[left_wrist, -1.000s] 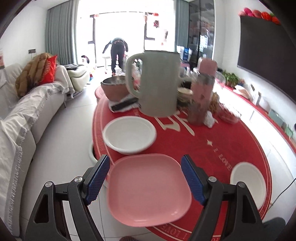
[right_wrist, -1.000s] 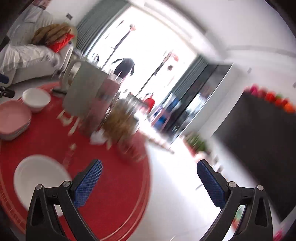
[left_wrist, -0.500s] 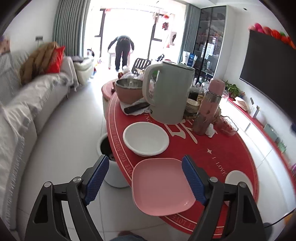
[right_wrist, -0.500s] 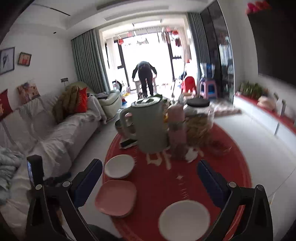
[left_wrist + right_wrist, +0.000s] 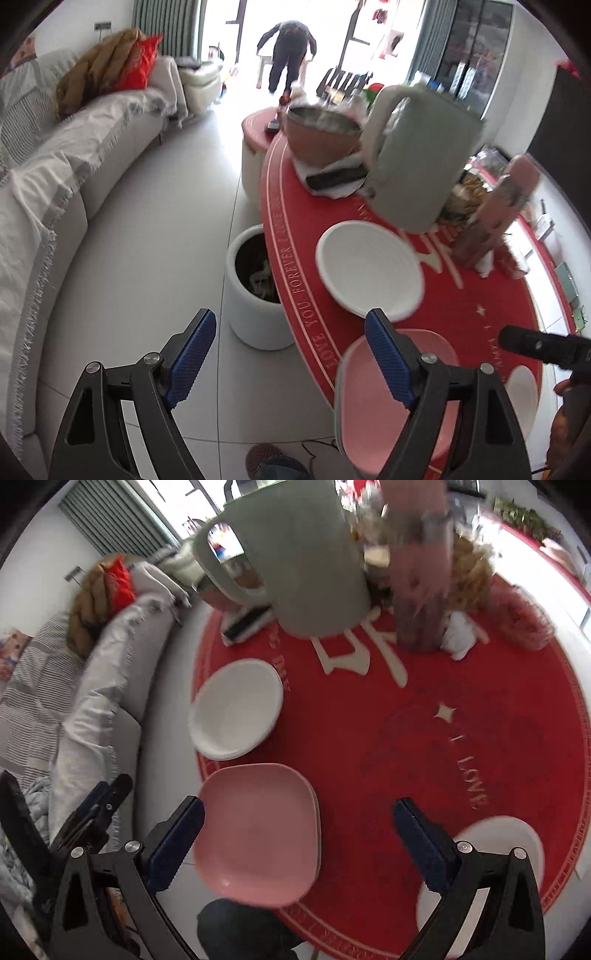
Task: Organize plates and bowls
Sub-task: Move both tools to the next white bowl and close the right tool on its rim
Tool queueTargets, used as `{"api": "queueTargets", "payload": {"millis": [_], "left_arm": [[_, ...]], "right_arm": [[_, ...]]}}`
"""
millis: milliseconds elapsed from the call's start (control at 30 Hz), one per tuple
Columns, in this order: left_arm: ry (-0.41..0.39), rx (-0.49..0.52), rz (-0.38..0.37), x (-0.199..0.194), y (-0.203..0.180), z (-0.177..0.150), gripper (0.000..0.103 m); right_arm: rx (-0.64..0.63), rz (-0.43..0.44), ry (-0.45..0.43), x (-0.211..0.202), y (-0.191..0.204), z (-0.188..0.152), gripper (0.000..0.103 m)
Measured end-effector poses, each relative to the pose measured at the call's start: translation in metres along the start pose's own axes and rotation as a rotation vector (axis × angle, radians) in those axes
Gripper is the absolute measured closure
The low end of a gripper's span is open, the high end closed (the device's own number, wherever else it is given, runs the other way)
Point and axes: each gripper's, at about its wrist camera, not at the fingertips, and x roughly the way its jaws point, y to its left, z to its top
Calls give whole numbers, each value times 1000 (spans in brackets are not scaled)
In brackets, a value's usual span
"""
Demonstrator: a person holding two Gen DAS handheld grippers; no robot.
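Note:
A pink square plate lies at the near left edge of the round red table; it also shows in the left wrist view. A white bowl sits just behind it, also seen in the left wrist view. A white plate lies at the near right, partly hidden by my right gripper's finger. My right gripper is open and empty above the pink plate's right side. My left gripper is open and empty, off the table's left edge over the floor.
A grey-green kettle, a pink bottle, snack bags and a brown metal bowl crowd the table's far side. A white bin stands on the floor beside the table. A sofa runs along the left.
My left gripper has swung left off the table, so the pink plate is now at its right finger. My right gripper has come down and forward over the table toward the pink plate.

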Motion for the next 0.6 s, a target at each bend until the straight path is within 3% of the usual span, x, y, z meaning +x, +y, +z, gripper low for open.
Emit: {"api": "queueTargets", "payload": {"millis": [333, 533, 600], "left_arm": [[77, 29, 24, 82, -13, 49, 18], [120, 78, 49, 118, -21, 59, 18], [132, 77, 32, 127, -21, 60, 18]], "right_arm": [[-8, -35, 38, 58, 16, 47, 0], [-4, -40, 90, 92, 19, 61, 0], [-6, -31, 98, 101, 20, 63, 8]]}}
